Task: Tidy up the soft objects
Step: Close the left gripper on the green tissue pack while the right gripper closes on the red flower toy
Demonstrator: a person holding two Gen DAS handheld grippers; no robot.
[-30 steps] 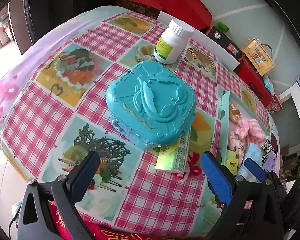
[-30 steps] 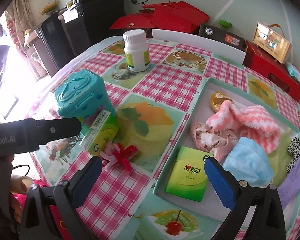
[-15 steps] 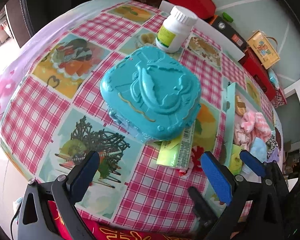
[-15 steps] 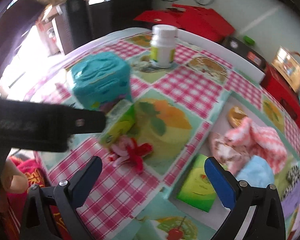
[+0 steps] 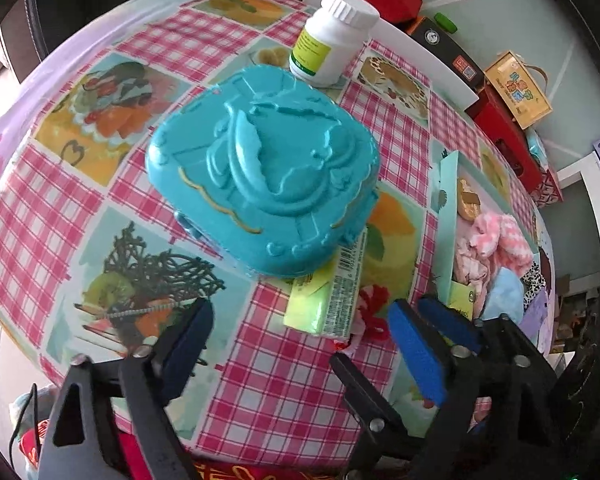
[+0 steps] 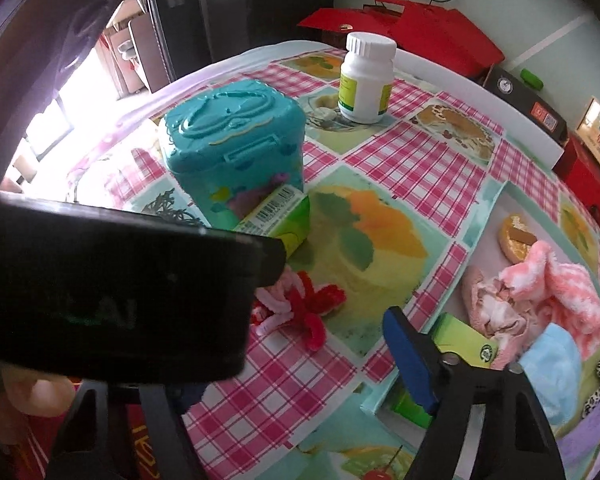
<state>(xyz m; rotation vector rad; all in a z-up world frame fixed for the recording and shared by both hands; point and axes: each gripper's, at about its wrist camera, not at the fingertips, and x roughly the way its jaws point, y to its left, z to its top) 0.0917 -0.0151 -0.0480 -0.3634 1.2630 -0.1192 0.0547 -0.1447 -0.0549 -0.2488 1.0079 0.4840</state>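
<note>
Compared with a second earlier, both pairs of jaws had narrowed and were closing, and the turquoise moulded plastic box (image 5: 264,168) loomed larger ahead of the left gripper (image 5: 300,336). That gripper's blue-padded jaws were released, with only pink checked tablecloth (image 5: 276,376) between them; the box sat beyond them, and a green paper tissue pack (image 5: 324,300) lay against its near side, just ahead of the right-hand pad. The red and pink fuzzy flower (image 6: 296,308), the loose soft thing, lay past that pad, mostly hidden in the left view. The right view showed it whole, ahead of the right gripper (image 6: 300,364) and between the lines of its jaws, untouched; those jaws were released too, the left one hidden behind the other tool's black body. Only the left view showed both of its own pads and the right gripper's fingers alongside. Right of the jaws, the pale green shallow tray (image 6: 492,216) held a pink fluffy cloth (image 6: 556,288) and a light blue cloth (image 6: 552,368).
</note>
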